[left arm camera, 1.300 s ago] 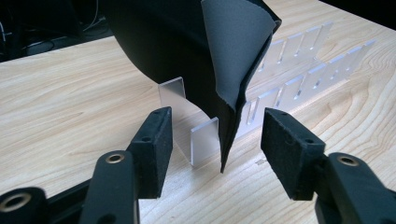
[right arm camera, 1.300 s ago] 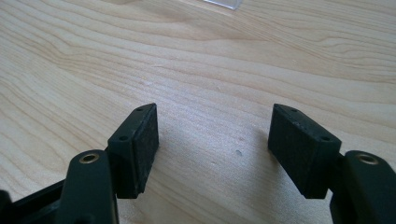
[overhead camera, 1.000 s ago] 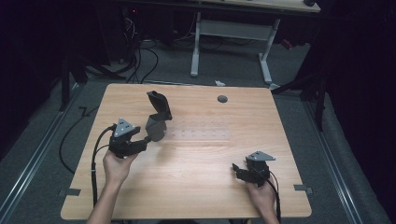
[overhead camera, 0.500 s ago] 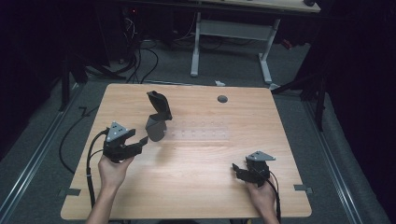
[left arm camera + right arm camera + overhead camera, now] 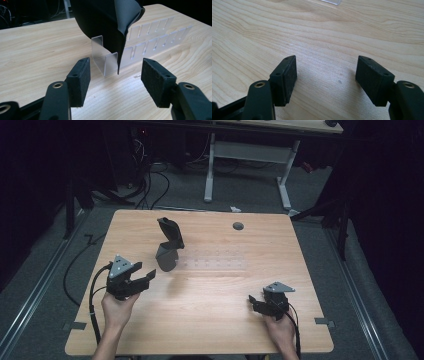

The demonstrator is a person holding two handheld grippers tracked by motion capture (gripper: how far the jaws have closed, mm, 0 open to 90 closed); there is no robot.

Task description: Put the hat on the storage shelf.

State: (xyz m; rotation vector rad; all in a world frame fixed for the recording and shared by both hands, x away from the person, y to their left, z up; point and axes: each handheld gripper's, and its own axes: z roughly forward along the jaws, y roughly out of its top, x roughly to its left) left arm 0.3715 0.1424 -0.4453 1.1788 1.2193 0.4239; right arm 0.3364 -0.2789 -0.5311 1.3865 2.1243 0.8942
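Your desk (image 5: 210, 295) is pale wood with a clear grain, lit against a dark room; a round grommet hole (image 5: 238, 226) sits near its far edge, cables (image 5: 150, 185) trail on the grey floor behind, and a white-legged desk frame (image 5: 250, 170) stands farther back. The dark pouch (image 5: 169, 245) stands upright left of centre, propped in a clear slotted rack (image 5: 215, 263). Your left tool (image 5: 145, 279) gapes wide just short of the pouch, holding nothing. Your right tool (image 5: 255, 304) rests near the front right, jaws apart over bare wood.
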